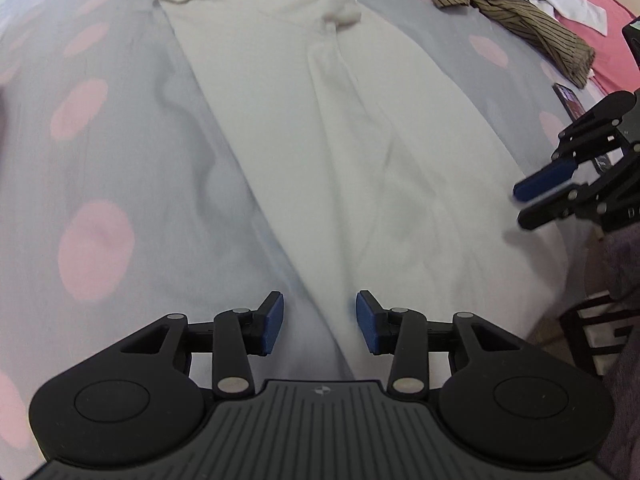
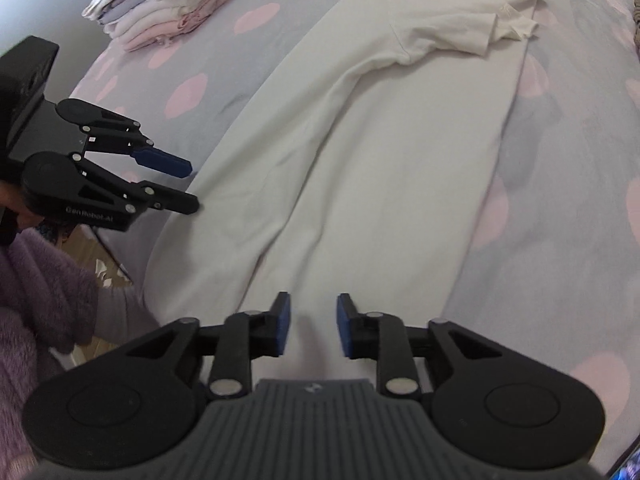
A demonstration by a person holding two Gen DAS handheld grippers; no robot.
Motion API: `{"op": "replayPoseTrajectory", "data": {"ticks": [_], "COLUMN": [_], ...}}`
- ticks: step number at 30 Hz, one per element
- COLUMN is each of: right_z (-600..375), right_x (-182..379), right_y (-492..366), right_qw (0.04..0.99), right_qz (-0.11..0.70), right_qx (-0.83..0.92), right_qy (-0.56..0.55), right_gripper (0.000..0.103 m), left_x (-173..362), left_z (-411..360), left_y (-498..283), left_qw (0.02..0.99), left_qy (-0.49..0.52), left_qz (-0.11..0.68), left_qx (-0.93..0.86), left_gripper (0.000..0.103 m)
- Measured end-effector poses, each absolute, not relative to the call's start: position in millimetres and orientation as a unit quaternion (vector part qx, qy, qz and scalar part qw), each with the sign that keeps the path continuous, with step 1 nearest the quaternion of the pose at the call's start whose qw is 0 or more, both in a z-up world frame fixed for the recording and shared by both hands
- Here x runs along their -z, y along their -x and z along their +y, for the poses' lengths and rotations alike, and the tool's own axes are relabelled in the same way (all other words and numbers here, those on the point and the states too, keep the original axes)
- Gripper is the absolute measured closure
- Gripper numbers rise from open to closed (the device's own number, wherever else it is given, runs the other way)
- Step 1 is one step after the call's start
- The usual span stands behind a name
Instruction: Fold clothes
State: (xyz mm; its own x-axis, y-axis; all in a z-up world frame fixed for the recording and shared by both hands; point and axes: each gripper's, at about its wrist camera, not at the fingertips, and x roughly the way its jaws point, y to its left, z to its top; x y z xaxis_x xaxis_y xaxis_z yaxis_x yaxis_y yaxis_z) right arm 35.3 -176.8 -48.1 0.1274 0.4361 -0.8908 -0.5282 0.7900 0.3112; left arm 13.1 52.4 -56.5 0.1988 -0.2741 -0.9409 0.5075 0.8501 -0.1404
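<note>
On a grey bedsheet with pink spots (image 1: 96,184), a long white cotton garment (image 1: 320,140) lies down the frame's centre, soft, limp, best pinched at its near hem corners, where the left gripper (image 1: 320,322) and right gripper (image 2: 313,326) hover spread, empty.

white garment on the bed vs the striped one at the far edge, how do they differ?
The white garment is plain and cream; the striped garment is olive-brown with thin dark stripes. The white garment lies spread flat and long, sleeves folded in; the striped garment is bunched in a crumpled heap. The white garment runs down the bed's middle; the striped garment sits near the pink edge. Both rest on the spotted sheet.
</note>
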Motion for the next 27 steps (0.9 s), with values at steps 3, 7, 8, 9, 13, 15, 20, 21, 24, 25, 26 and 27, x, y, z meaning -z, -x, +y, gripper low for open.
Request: {"op": "replayPoseTrajectory", "data": {"ticks": [3, 7, 8, 9, 13, 15, 20, 21, 24, 25, 26, 27], "right_z": [-193, -206, -208, -210, -210, -212, -216, -216, -213, -212, -211, -211], "right_x": [47, 52, 54, 58, 79, 87, 107, 111, 120, 123, 125, 128], "right_y": [-15, 14, 22, 30, 53, 57, 58, 58, 57, 56, 56, 56], "right_qw": [0.743, 0.721, 0.713, 0.706, 0.682, 0.683, 0.690, 0.691, 0.694, 0.696, 0.698, 0.699], "right_qz": [0.578, 0.593, 0.600, 0.606, 0.629, 0.630, 0.632, 0.631, 0.625, 0.622, 0.619, 0.617], "right_qx": [-0.334, -0.354, -0.358, -0.362, -0.363, -0.356, -0.337, -0.338, -0.346, -0.347, -0.348, -0.350], "right_qy": [0.051, 0.054, 0.058, 0.062, 0.086, 0.096, 0.102, 0.100, 0.093, 0.093, 0.092, 0.091], "right_gripper": [0.073, 0.073, 0.073, 0.073, 0.073, 0.073, 0.073, 0.073, 0.067, 0.065, 0.065, 0.065], "left_x": [57, 57, 60, 62, 85, 99, 118, 118, 119, 120, 119, 120], "left_z": [64, 64, 60, 57, 37, 29, 24, 27, 33, 34, 34, 34], "left_y": [8, 37, 43, 50, 71, 79, 84, 82, 77, 77, 78, 79], "left_qw": [0.755, 0.714, 0.703, 0.692, 0.653, 0.639, 0.653, 0.659, 0.673, 0.675, 0.679, 0.682], "left_qy": [-0.087, -0.092, -0.099, -0.106, -0.146, -0.173, -0.197, -0.190, -0.170, -0.170, -0.176, -0.179], "left_qz": [0.588, 0.610, 0.617, 0.624, 0.651, 0.659, 0.644, 0.641, 0.634, 0.631, 0.625, 0.620], "left_qx": [0.278, 0.332, 0.340, 0.347, 0.359, 0.356, 0.346, 0.345, 0.343, 0.342, 0.342, 0.343], "left_gripper": [0.065, 0.065, 0.065, 0.065, 0.065, 0.065, 0.065, 0.065, 0.067, 0.069, 0.071, 0.072]}}
